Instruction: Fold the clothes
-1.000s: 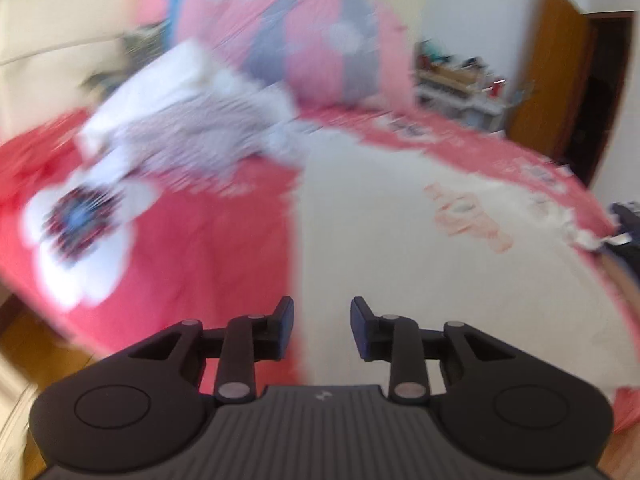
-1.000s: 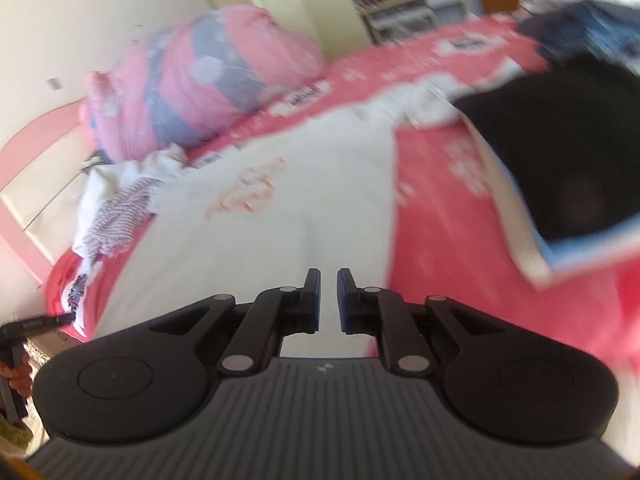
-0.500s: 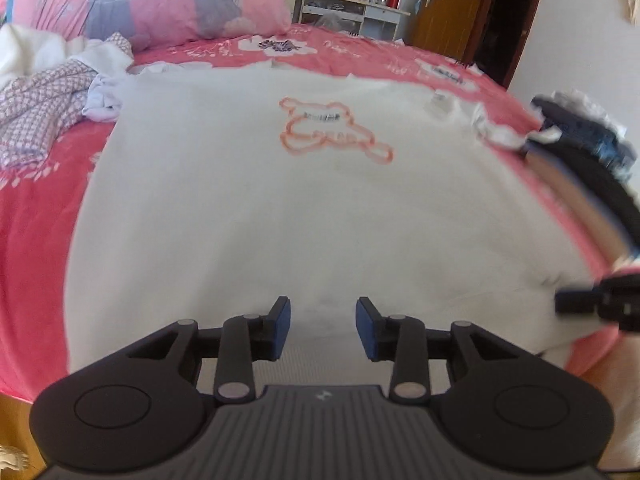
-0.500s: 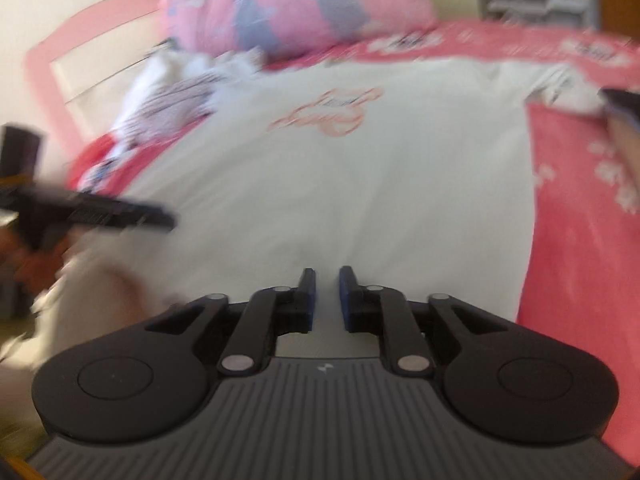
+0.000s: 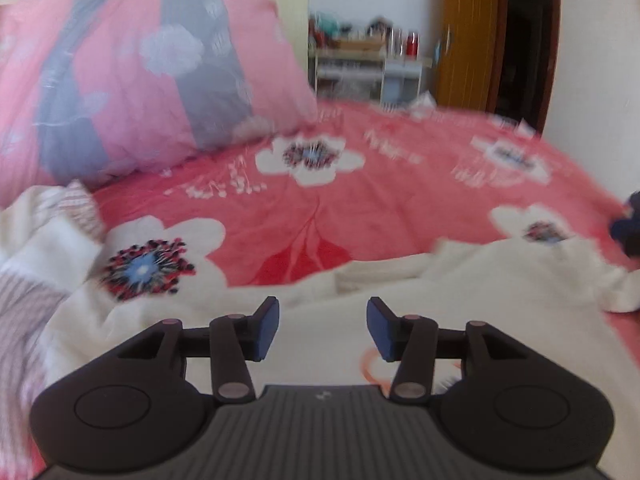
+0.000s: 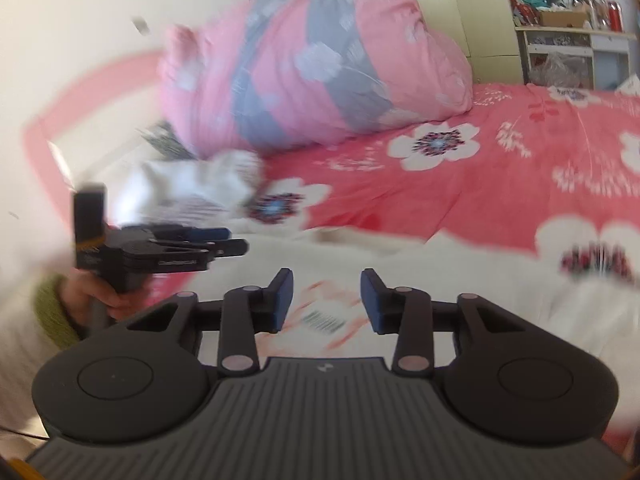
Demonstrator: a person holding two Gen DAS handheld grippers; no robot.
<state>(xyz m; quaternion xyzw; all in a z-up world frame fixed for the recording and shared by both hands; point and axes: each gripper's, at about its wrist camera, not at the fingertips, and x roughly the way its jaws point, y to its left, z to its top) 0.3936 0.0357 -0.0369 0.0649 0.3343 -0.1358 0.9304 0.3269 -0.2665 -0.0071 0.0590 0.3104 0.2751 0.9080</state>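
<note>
The cream-white sweatshirt with an orange bear print lies on the bed, on the red bedsheet with big white flowers. Half a second ago it was spread flat and the whole bear was visible. Now it reaches much less far up the bed, and the bear is just under both grippers, partly covered by them. I think the lower part was carried up over the upper part, so one fold seems done, though the blur does not let me be sure.

The left gripper has just been opening its jaws; they stand apart with nothing between the blue pads, only the cloth below. The right gripper has also just been opening, and it too is empty, so the cloth is released on both sides. In the right wrist view the person's hand with a green cuff holds the left gripper at the left side.

A heap of white and striped clothes waits at the left, near the pink and grey rolled quilt. Next the sleeves or sides probably need folding.
</note>
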